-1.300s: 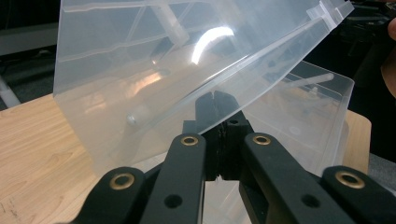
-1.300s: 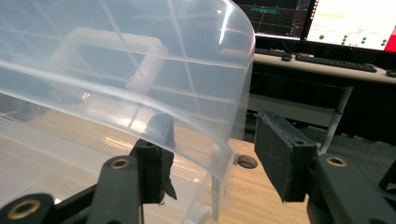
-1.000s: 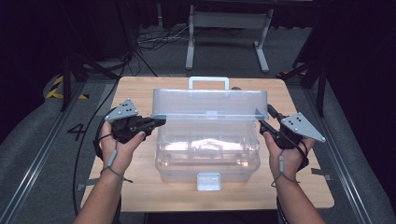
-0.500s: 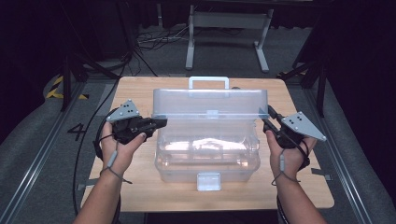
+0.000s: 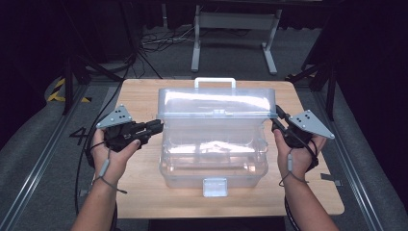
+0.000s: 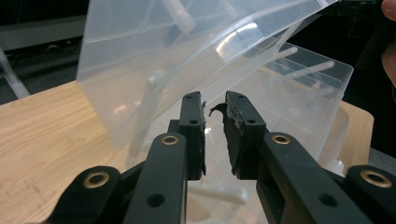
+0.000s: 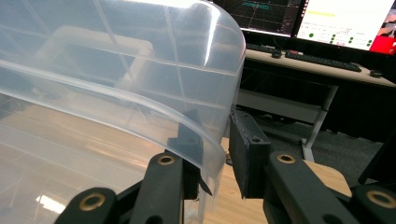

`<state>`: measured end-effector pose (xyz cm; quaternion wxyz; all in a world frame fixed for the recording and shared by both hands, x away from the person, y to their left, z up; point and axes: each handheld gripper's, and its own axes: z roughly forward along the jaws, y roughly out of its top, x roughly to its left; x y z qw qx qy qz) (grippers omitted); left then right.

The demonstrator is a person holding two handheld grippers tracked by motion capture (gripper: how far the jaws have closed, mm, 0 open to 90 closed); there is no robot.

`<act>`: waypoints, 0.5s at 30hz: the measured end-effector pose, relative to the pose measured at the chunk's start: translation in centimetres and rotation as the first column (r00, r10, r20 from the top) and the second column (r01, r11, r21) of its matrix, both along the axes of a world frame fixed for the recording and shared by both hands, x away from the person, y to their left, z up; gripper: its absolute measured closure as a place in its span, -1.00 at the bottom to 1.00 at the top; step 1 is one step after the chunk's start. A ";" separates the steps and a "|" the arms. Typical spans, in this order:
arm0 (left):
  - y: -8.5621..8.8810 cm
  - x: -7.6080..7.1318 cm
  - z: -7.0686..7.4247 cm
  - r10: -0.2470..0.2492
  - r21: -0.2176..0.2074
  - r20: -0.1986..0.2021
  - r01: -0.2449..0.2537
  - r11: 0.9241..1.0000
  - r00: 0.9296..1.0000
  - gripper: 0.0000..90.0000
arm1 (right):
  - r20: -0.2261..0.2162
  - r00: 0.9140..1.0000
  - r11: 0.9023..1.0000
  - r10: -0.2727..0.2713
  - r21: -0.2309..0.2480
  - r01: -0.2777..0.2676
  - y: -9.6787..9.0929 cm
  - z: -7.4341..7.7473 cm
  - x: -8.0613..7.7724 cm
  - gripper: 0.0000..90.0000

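Clear plastic box [image 5: 214,154] sitting mid-frame on tabletop [image 5: 144,96], lid [image 5: 216,103] half raised. Left gripper [image 6: 214,133] narrow, just opening, gripping nothing. Right gripper [image 7: 215,154] closing around lid edge, small gap remaining. Advice: be steadying lid with both sides, swinging evenly about hinge.

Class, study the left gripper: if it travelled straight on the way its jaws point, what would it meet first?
Most likely the left gripper would meet the raised clear lid of the plastic box, just ahead.

Clear plastic box [image 5: 214,154] on wooden table, hinged lid [image 5: 216,103] raised
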<state>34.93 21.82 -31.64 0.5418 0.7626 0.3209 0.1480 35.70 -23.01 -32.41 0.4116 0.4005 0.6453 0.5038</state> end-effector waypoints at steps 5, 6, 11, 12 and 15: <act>1.3 -0.5 0.0 0.040 -0.012 -0.001 -0.040 0.999 0.999 0.71 | -0.001 1.000 1.000 -0.011 -0.003 0.011 0.0 0.2 0.5 0.71; 1.6 -0.6 0.0 0.050 -0.014 -0.001 -0.050 0.999 0.999 0.70 | -0.003 1.000 1.000 -0.011 -0.001 0.011 0.0 0.3 0.6 0.71; 2.6 -0.9 -0.2 0.086 -0.007 -0.007 -0.086 0.996 0.996 0.67 | -0.021 1.000 1.000 -0.004 0.006 0.004 -0.1 0.7 1.3 0.73; 2.7 -0.9 -0.3 0.097 -0.003 -0.008 -0.097 0.995 0.995 0.65 | -0.027 1.000 1.000 -0.005 0.011 0.005 -0.1 0.8 1.5 0.73; 3.0 -0.8 -0.6 0.122 0.024 -0.008 -0.122 0.992 0.992 0.62 | -0.046 0.999 1.000 -0.001 0.022 0.002 -0.2 1.1 2.0 0.74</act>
